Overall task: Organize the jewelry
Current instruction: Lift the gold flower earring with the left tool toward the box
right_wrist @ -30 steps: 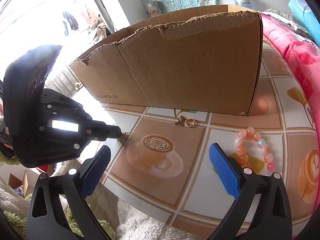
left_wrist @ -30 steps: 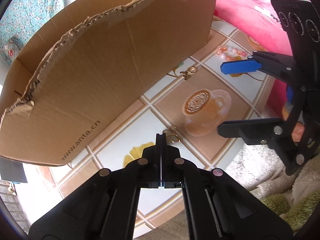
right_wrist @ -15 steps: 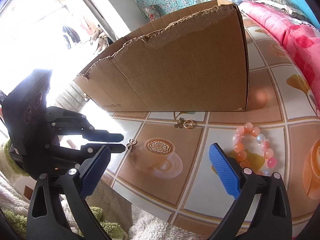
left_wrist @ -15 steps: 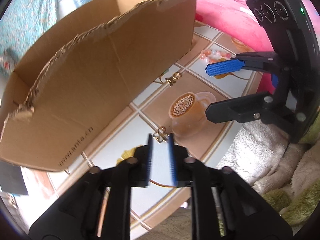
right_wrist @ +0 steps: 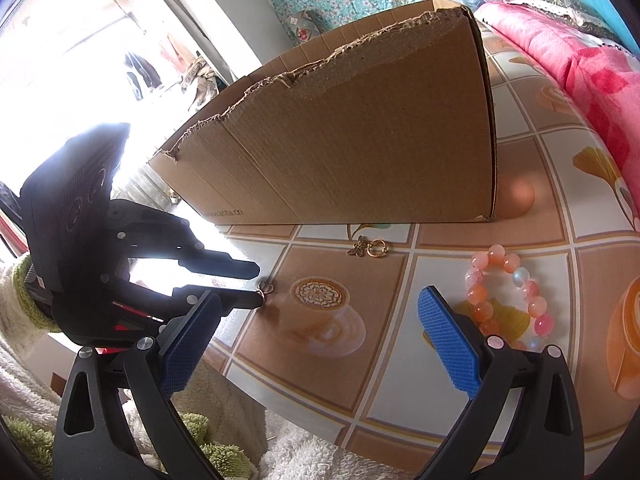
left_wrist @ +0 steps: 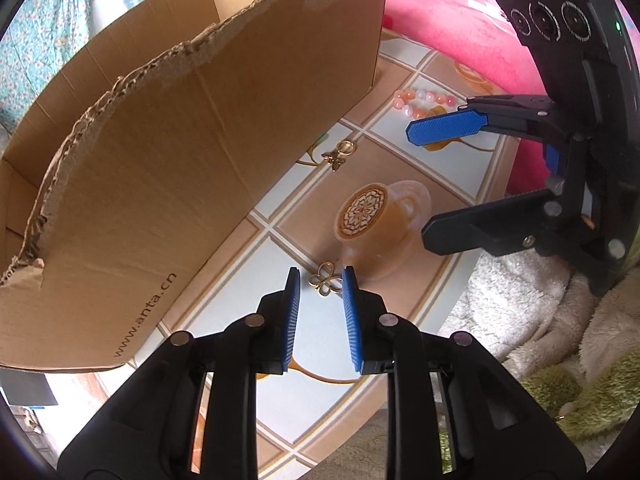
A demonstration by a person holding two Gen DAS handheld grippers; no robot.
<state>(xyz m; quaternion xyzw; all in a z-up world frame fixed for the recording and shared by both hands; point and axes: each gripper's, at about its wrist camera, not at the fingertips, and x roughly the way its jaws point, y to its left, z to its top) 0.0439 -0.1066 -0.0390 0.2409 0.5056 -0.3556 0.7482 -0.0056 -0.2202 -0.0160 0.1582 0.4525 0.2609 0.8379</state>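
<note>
- While the left gripper [left_wrist: 321, 276] reaches forward low over the tablecloth [left_wrist: 240, 308], its two blue pads stand a little apart, and the small gold butterfly charm [left_wrist: 323, 278] lies between the tips; whether a pad touches it I cannot tell.
- From the right wrist view, the left gripper [right_wrist: 256, 286] comes in from the left side, nearly level with the table, and the charm [right_wrist: 265, 289] sits just at its finger ends.
- The right gripper [right_wrist: 320, 320] is held wide open and grips nothing; its fingers point toward the cardboard box [right_wrist: 360, 140].
- In the left wrist view the right gripper [left_wrist: 420, 184] enters from the right, one finger above the other, over the printed coffee cup [left_wrist: 376, 220].
- A second gold charm with a ring [right_wrist: 366, 248] lies on the cloth just in front of the box wall.
- A pink and orange bead bracelet [right_wrist: 508, 292] lies on the cloth near the right finger of the right gripper, apart from both charms.
</note>
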